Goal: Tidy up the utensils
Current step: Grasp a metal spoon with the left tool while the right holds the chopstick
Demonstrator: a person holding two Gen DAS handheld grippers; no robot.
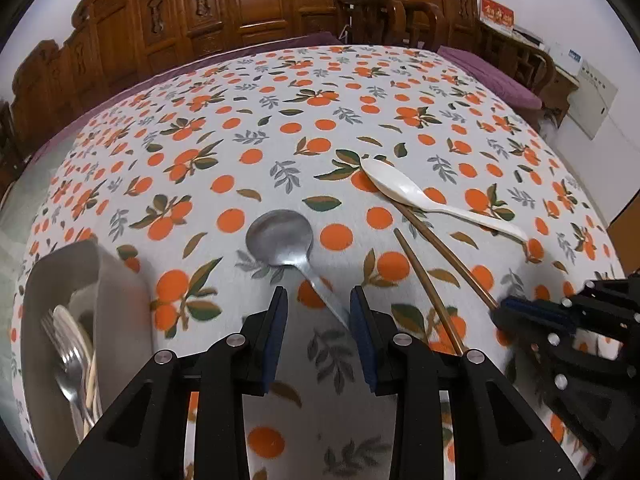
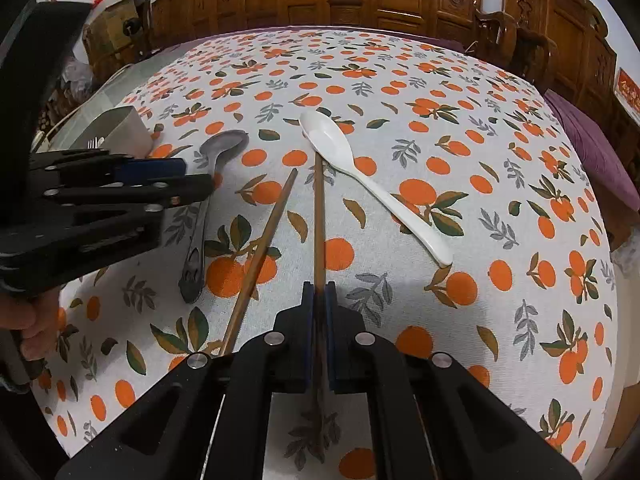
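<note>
A metal spoon (image 1: 282,240) lies on the tablecloth, its handle running between the open fingers of my left gripper (image 1: 319,300). It also shows in the right wrist view (image 2: 218,152). A white spoon (image 1: 416,194) (image 2: 352,168) lies further right. Two brown chopsticks lie beside it. My right gripper (image 2: 319,294) is shut on one chopstick (image 2: 319,208), whose far end touches the white spoon. The other chopstick (image 2: 266,240) (image 1: 428,288) lies loose to its left. In the left wrist view my right gripper (image 1: 524,312) holds the chopstick (image 1: 448,258) at its end.
A grey utensil holder (image 1: 120,280) stands at the left with forks and other utensils inside; it also shows in the right wrist view (image 2: 120,124). Carved wooden chairs (image 1: 240,8) ring the far side of the table. My left gripper (image 2: 152,176) reaches in from the left of the right wrist view.
</note>
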